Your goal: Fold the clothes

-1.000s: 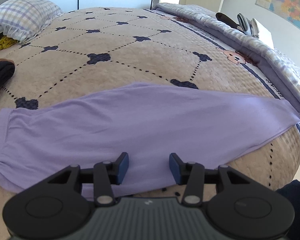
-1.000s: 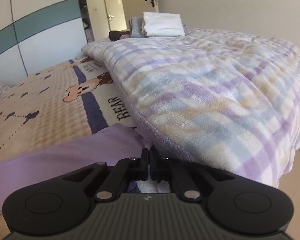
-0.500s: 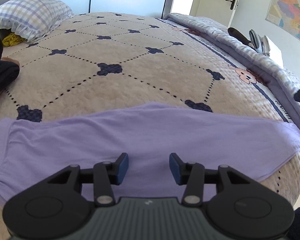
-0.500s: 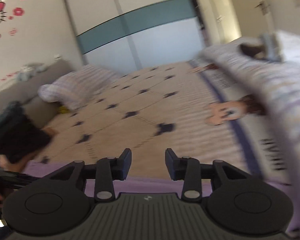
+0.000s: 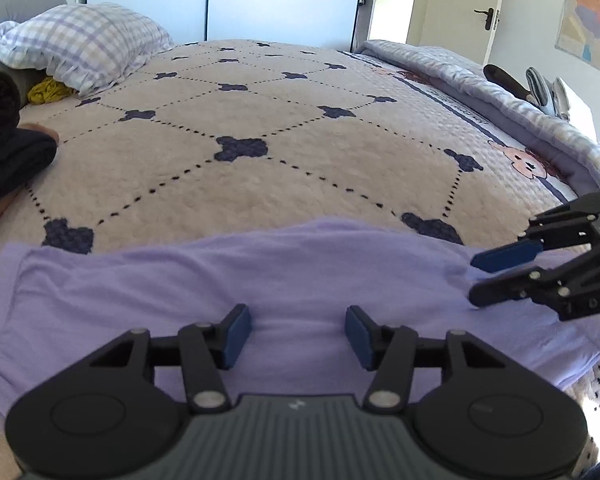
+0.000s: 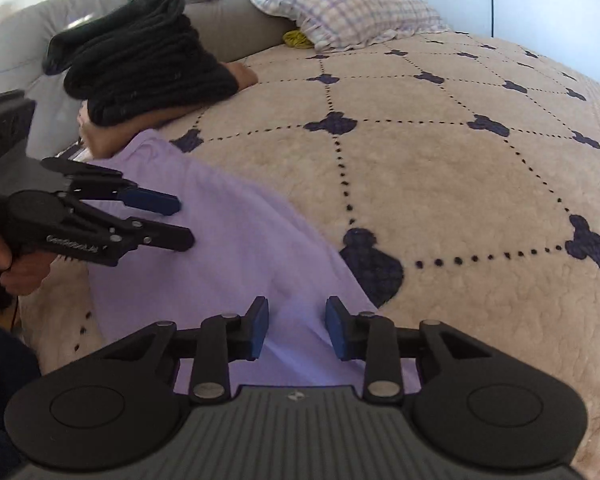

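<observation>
A lilac garment [image 5: 220,280] lies spread flat across the near edge of the bed, also visible in the right wrist view [image 6: 236,240]. My left gripper [image 5: 298,336] hovers over its middle, jaws opening, nothing pressed between the pads. In the right wrist view that left gripper [image 6: 184,224] comes in from the left above the cloth. My right gripper [image 6: 298,328] hangs over the garment's right end with its jaws closing; cloth lies under them, none is pinched. The left wrist view shows the right gripper [image 5: 475,280] at the right, fingers apart.
The beige quilted bedspread [image 5: 300,120] stretches beyond the garment. A plaid pillow [image 5: 84,40] and a pile of dark knitwear [image 6: 140,60] sit toward the headboard. A rolled plaid blanket [image 5: 500,92] runs along the far side. A hand [image 6: 8,264] holds the left gripper.
My right gripper let go of the garment's end, opened, and swung round from the plaid blanket to face the headboard above the cloth. The left gripper's jaws widened a little.
</observation>
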A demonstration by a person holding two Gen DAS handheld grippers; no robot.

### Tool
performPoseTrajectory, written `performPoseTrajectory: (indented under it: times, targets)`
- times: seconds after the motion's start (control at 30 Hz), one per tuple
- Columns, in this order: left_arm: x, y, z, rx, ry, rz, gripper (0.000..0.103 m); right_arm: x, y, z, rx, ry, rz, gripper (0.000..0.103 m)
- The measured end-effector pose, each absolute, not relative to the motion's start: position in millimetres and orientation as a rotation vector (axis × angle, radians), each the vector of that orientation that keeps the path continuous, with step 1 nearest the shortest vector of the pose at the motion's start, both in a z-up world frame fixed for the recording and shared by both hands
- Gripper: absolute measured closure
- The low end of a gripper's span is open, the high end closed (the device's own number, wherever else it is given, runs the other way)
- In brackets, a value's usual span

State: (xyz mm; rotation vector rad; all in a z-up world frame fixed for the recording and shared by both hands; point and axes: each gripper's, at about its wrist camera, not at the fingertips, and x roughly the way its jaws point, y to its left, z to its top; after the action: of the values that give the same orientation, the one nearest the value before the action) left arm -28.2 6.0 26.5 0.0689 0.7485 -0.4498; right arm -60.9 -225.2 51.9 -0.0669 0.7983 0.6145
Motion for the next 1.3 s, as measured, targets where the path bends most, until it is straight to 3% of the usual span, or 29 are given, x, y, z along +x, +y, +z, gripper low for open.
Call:
performPoseTrajectory:
  times: [0.23,0.43,0.53,0.57,0.63,0.77,1.0,1.13,1.3]
  targets:
    - [-32,8,24,0.063,0.731,-0.459,0.048,-49,-236,73,0.016,0.748,0.689,0.069]
    - [-33,5,23,0.077,0.724,-0.461,0.046,30,-241,48,0.294,0.904,0.743,0.066]
    - [-33,7,22,0.074,0.72,-0.469,0.046,47,-228,42,0.298,0.938,0.751,0.067]
    - [-33,8,22,0.073,0.718,-0.472,0.046,47,-221,43,0.268,0.934,0.769,0.069]
    - [-34,9,22,0.072,0.715,-0.476,0.046,36,-209,49,0.195,0.9,0.802,0.085]
    - [-34,11,22,0.064,0.713,-0.487,0.046,7,-192,62,0.088,0.812,0.886,0.085]
    - [-34,15,22,0.065,0.708,-0.506,0.046,-13,-185,62,-0.009,0.818,0.888,0.085]
    - [-34,13,21,0.071,0.705,-0.505,0.046,13,-211,69,0.138,0.771,0.793,0.081]
    - [-34,13,20,0.073,0.703,-0.506,0.045,47,-212,37,0.207,0.903,0.746,0.079]
